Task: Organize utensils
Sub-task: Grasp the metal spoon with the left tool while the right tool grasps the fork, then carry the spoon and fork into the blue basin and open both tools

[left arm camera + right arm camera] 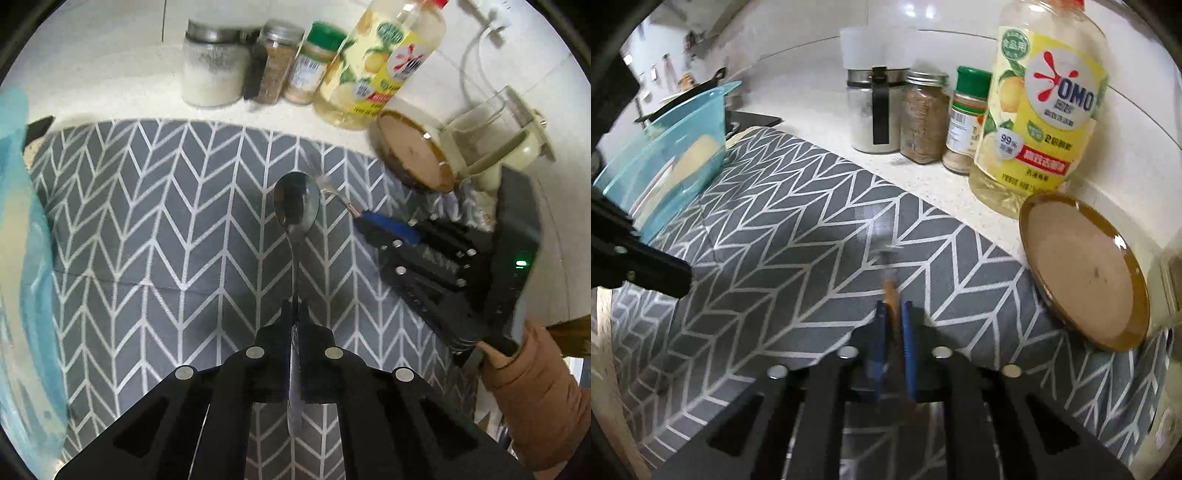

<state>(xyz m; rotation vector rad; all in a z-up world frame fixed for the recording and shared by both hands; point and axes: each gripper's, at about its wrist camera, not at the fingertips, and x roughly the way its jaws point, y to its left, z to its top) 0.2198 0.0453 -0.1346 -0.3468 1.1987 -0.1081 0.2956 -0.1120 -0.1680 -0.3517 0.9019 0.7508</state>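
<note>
Yellow-labelled bottle reads "OMO" and "99%"; left gripper clamps spoon

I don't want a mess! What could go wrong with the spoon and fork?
The left gripper pinches the spoon far down its handle, so it might swing or slip. The fork in the right gripper points close to the spoon, so they could clink. A tilted lid beside it might get knocked.

1. Mat lies on the worktop.
2. Behind it, left to right: salt jar, spice jar, seasoning shaker, detergent bottle.
3. Plastic tub at mat's left.
4. Wooden lid at mat's right.
</note>
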